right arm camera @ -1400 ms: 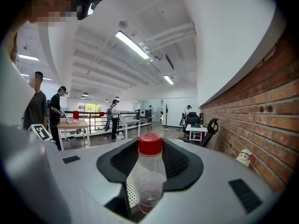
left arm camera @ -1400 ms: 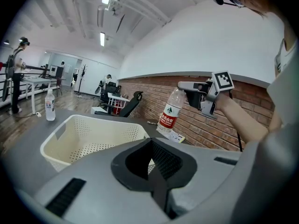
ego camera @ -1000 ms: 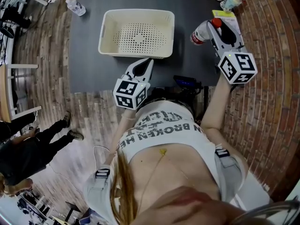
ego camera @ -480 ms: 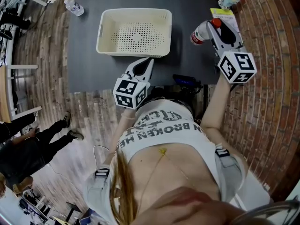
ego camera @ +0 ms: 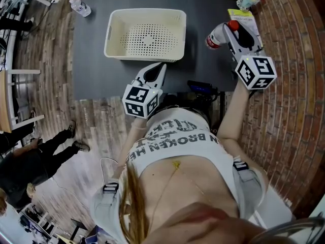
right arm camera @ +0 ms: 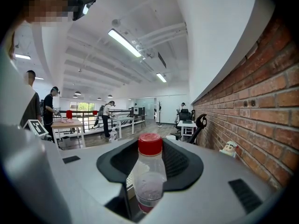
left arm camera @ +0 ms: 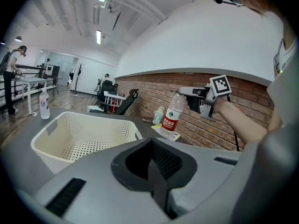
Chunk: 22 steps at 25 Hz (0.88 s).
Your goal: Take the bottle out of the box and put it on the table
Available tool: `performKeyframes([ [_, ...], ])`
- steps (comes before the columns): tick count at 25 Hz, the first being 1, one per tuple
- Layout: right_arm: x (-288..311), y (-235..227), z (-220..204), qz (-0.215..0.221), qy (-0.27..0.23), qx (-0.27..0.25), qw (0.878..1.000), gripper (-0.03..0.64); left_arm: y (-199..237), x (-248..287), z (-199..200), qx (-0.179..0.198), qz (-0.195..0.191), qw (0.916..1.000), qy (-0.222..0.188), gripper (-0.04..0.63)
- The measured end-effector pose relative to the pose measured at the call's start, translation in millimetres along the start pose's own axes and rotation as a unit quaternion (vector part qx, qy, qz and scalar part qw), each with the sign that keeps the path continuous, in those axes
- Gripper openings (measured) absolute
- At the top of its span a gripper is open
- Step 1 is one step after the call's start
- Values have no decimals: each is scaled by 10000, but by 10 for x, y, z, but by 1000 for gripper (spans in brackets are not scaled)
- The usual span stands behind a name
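Red-capped water bottle point(ego camera: 217, 36), clear of the white basket point(ego camera: 118, 22), sits clamped in the right gripper point(ego camera: 231, 30) over the table point(ego camera: 91, 60); left gripper point(ego camera: 161, 66) is closed, empty; next: set it upright, then release.

You've got a clear bottle point(right arm camera: 148, 181) with a red cap point(right arm camera: 150, 143) and red label point(left arm camera: 170, 126) in your grey right claw point(ego camera: 229, 30), whose cube point(ego camera: 256, 72) is black-and-white squares. The basket point(ego camera: 108, 37) is cream, its floor dotted with holes; the bench point(ego camera: 91, 65) is dark grey, the wall point(right arm camera: 261, 101) red-brown brick.
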State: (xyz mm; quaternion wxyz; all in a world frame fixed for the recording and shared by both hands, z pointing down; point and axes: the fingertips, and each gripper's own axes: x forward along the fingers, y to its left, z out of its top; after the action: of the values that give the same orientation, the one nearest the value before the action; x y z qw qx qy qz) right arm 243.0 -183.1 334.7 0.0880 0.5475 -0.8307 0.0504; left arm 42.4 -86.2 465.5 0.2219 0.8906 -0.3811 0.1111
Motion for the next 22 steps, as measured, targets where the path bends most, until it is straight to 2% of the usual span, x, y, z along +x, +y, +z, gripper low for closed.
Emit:
performKeyframes([
  [5, 45, -1, -187, 30, 134, 30, 9999, 154, 7, -13, -25, -23, 16, 10000, 21, 0],
  [22, 268, 8, -1214, 128, 989, 54, 9950, 153, 19, -41, -96, -76, 127, 9999, 60, 0],
])
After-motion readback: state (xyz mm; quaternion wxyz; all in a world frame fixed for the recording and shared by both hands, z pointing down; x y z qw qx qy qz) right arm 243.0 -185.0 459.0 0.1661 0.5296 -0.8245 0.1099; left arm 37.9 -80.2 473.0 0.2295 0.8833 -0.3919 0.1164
